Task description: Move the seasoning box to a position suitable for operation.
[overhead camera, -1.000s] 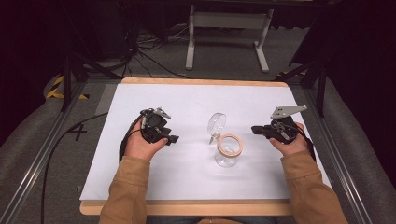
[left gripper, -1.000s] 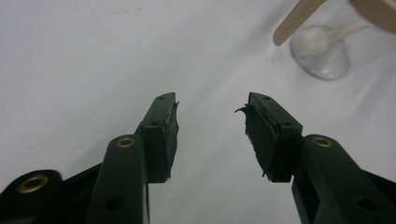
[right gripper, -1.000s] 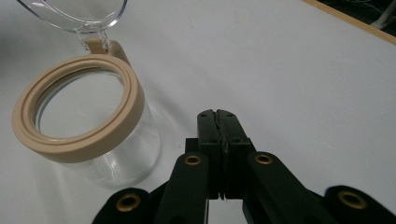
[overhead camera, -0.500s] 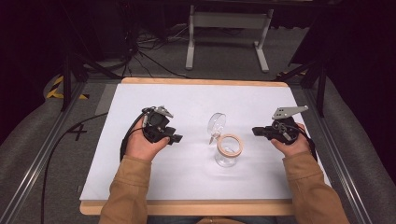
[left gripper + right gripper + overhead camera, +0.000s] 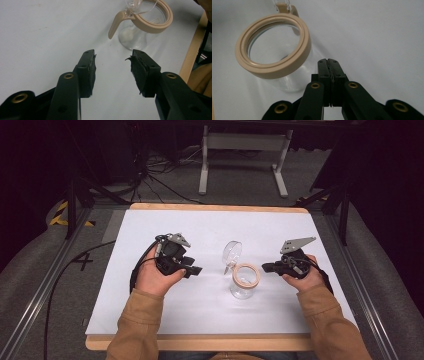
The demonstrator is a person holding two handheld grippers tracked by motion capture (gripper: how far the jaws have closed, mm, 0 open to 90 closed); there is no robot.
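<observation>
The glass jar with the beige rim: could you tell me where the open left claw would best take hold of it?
Probably the clear body of the glass jar below its beige rim, approached level from the left claw side; the jar stands upright and its open lid is hinged at the back.

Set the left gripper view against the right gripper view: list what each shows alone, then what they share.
Left gripper view: the left tool, jaws apart and just been opening wider, nothing between them; the beige clasp; the wooden table edge; a tan sleeve. Right gripper view: the right tool, jaws shut; the whole beige rim ring. Shared: the clear glass jar on the white tabletop.
</observation>
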